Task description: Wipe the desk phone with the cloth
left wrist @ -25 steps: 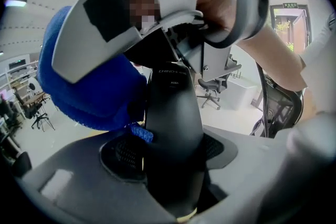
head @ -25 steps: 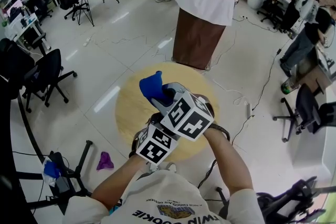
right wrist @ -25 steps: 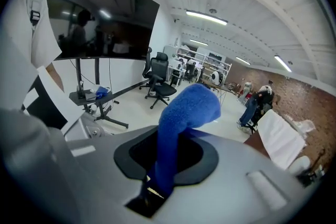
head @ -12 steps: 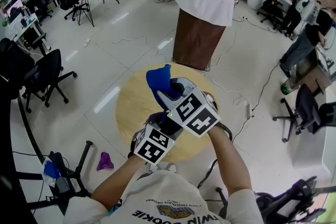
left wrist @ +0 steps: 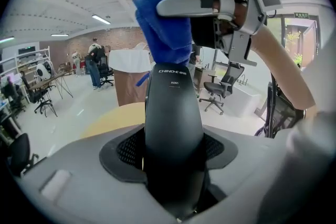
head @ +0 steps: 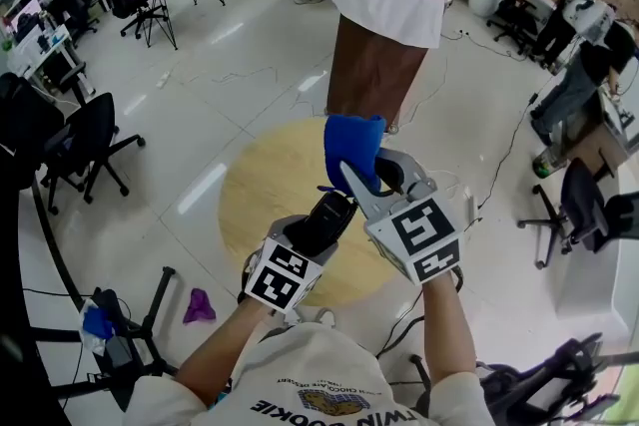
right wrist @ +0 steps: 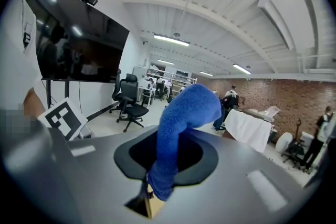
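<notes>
L gripper [head: 318, 236] clamped on black plastic phone handset [head: 330, 214]. R gripper [head: 359, 181], jaws pinched on blue fleecy cloth [head: 351, 147], at handset's far end. Round light-wood table [head: 255, 205] below handset.

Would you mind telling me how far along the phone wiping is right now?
Done: the left tool grips the black handset, held above the round table; the right tool grips the blue cloth. In hand: the cloth sits at the handset's top end, apparently wiping it. Left: the handset's remaining length; the phone's base isn't visible.
</notes>
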`<action>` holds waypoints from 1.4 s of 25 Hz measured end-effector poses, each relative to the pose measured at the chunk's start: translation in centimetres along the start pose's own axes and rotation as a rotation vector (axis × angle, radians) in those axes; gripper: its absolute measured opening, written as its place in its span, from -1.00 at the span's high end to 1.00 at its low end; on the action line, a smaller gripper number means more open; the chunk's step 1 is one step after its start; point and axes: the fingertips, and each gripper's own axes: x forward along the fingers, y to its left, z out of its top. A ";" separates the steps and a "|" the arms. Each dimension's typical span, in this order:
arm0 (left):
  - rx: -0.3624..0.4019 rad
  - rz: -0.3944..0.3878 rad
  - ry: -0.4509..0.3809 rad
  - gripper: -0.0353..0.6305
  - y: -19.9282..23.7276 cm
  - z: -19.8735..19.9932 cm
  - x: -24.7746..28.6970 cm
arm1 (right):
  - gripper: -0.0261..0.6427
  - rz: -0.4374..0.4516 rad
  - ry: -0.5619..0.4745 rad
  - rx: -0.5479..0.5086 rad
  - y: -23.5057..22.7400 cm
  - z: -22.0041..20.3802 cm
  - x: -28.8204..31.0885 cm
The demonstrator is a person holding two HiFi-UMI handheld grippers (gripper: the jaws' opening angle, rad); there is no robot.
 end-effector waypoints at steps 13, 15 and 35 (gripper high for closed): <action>-0.101 0.045 -0.002 0.09 1.6 -1.6 -0.8 | 0.74 -0.168 -0.079 0.092 1.2 -3.2 -8.0; -0.112 0.049 0.002 0.09 1.7 -1.9 -0.7 | 0.74 -0.196 -0.072 0.115 1.3 -4.5 -8.9; -0.250 0.100 0.138 0.09 5.5 -8.7 6.6 | 0.74 -0.258 -0.030 0.218 2.9 -12.5 -8.3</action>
